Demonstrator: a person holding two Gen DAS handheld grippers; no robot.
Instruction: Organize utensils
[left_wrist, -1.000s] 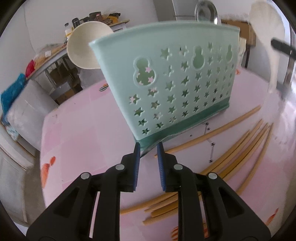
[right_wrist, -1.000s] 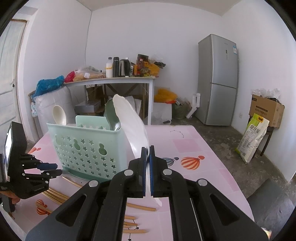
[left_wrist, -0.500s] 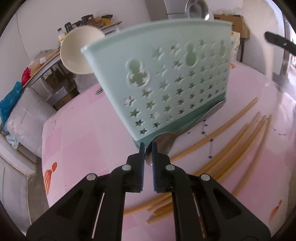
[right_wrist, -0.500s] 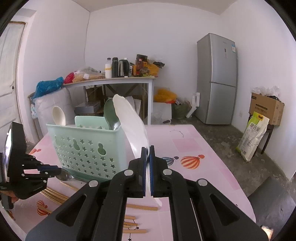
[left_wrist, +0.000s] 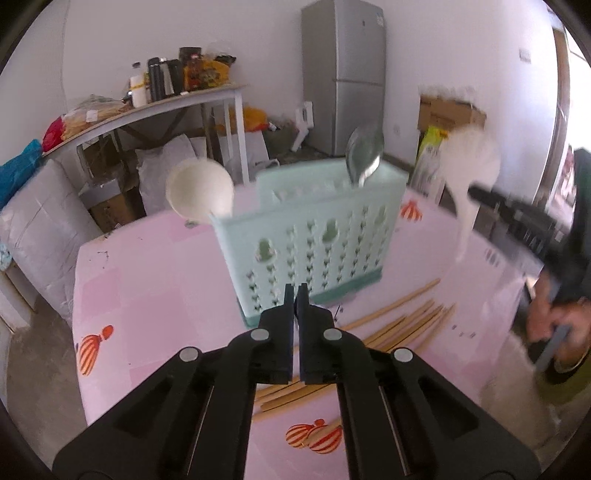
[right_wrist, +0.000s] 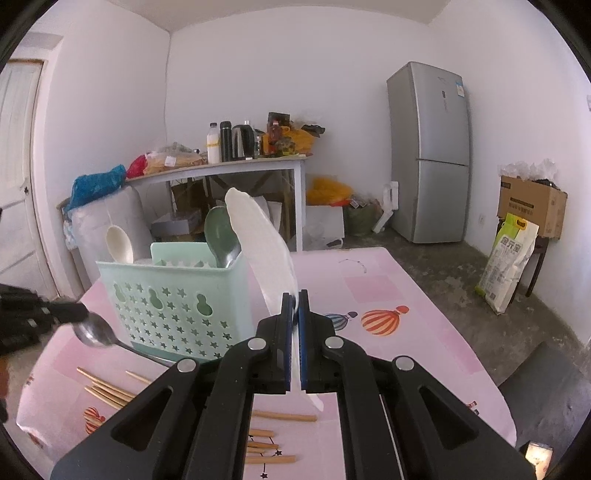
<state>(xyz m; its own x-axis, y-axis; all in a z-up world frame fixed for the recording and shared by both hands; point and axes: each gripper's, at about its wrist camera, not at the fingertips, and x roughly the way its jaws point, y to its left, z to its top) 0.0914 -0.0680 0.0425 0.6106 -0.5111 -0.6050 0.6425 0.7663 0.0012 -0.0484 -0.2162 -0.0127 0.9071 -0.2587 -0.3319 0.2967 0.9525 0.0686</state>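
A mint green utensil basket (left_wrist: 314, 243) (right_wrist: 173, 302) stands on the pink table (left_wrist: 155, 280). It holds a white spoon (left_wrist: 199, 192) (right_wrist: 119, 243) and a metal spoon (left_wrist: 365, 157) (right_wrist: 221, 236). My left gripper (left_wrist: 295, 295) is shut on a second metal spoon (right_wrist: 96, 332) by its bowl, lifted just in front of the basket; in the left wrist view the spoon is hidden. My right gripper (right_wrist: 294, 306) is shut on a white rice paddle (right_wrist: 264, 243) (left_wrist: 469, 177), held upright beside the basket.
Several wooden chopsticks (left_wrist: 399, 328) (right_wrist: 107, 387) lie on the table in front of the basket. A side table with bottles (right_wrist: 229, 162), a fridge (right_wrist: 428, 151) and a cardboard box (right_wrist: 532, 203) stand behind.
My left gripper closed on the metal spoon that lay under the basket's edge and pulled back and up with it. The right gripper and paddle stayed almost still.
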